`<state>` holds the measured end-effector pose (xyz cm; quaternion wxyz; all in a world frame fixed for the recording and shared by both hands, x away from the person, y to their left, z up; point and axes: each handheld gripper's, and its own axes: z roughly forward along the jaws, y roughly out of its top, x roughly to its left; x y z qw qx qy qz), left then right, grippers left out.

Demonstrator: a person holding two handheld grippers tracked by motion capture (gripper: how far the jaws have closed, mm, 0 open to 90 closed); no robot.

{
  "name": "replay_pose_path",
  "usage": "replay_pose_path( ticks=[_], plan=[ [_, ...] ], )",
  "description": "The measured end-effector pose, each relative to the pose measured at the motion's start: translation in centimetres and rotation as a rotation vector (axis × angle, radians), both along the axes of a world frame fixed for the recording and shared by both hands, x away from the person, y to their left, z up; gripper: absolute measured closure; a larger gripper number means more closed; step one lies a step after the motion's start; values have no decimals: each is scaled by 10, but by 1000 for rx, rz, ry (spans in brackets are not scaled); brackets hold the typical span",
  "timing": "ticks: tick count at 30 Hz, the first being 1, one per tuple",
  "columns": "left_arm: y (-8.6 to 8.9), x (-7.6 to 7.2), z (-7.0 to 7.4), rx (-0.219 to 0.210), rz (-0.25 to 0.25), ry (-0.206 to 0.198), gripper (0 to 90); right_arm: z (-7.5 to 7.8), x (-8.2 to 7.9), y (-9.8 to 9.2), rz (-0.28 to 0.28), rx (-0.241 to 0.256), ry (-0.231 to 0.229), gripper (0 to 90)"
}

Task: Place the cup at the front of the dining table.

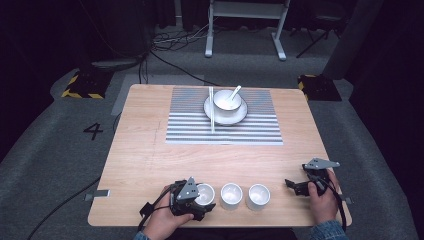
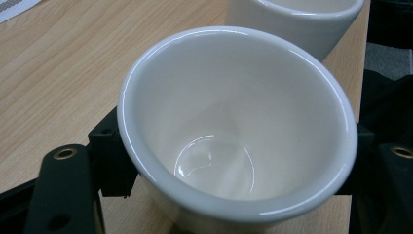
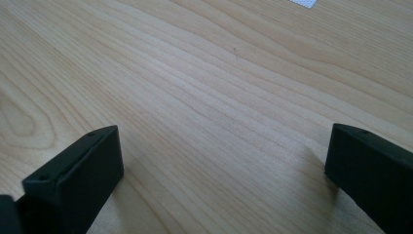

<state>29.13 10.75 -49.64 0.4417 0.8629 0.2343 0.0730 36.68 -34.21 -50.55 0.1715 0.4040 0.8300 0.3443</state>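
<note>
Three white cups stand in a row near the table's front edge: left (image 1: pixel 204 194), middle (image 1: pixel 231 195) and right (image 1: pixel 258 196). My left gripper (image 1: pixel 205 196) is shut on the left cup (image 2: pixel 234 122), with a black finger (image 2: pixel 104 161) pressed against each side of its wall. That cup is empty and stands just left of the middle cup (image 2: pixel 297 19). My right gripper (image 1: pixel 298 177) rests low over bare wood at the front right. It is open (image 3: pixel 224 156), with nothing between its fingers (image 3: pixel 83 170).
A striped placemat (image 1: pixel 225 131) lies at the far middle of the wooden table (image 1: pixel 150 150). On it a plate (image 1: pixel 240 116) carries a white bowl (image 1: pixel 226 100) with a spoon (image 1: pixel 234 92). Chopsticks (image 1: pixel 211 110) lie along the plate's left side.
</note>
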Motion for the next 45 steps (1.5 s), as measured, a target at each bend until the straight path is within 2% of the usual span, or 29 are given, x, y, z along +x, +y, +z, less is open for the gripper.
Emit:
replay_pose_path(
  ticks=[9, 15, 18, 21, 23, 26, 33, 36, 37, 39, 45],
  plan=[
    [2, 1, -2, -24, 0, -1, 257, 0, 0, 0, 0, 0, 0, 5],
    [1, 1, 2, -6, 2, -4, 264, 0, 0, 0, -5, -1, 0, 6],
    [2, 0, 4, -5, -7, 12, 265, 0, 0, 0, -5, 0, 1, 6],
    [4, 0, 9, 37, 13, 30, 265, 0, -1, 0, -7, -1, 1, 6],
    [5, 0, 13, 37, 19, 34, 265, 0, -1, 0, -11, -1, 1, 6],
    [8, -2, 22, 6, 8, 25, 266, 0, -1, 0, -12, 0, 1, 5],
    [10, -4, 34, -5, 16, 19, 265, 0, -1, 0, -13, 0, 2, 6],
    [12, -5, 40, 8, 17, 43, 265, 0, -1, 1, -18, 0, 2, 5],
    [13, -5, 44, 41, 23, 56, 265, 0, -1, 2, -23, 0, 3, 5],
    [14, -5, 45, 47, 22, 56, 265, 0, -1, 2, -33, -2, 1, 4],
    [19, -4, 55, 19, 31, 58, 265, 0, -1, 4, -51, 0, 1, 4]
  ],
)
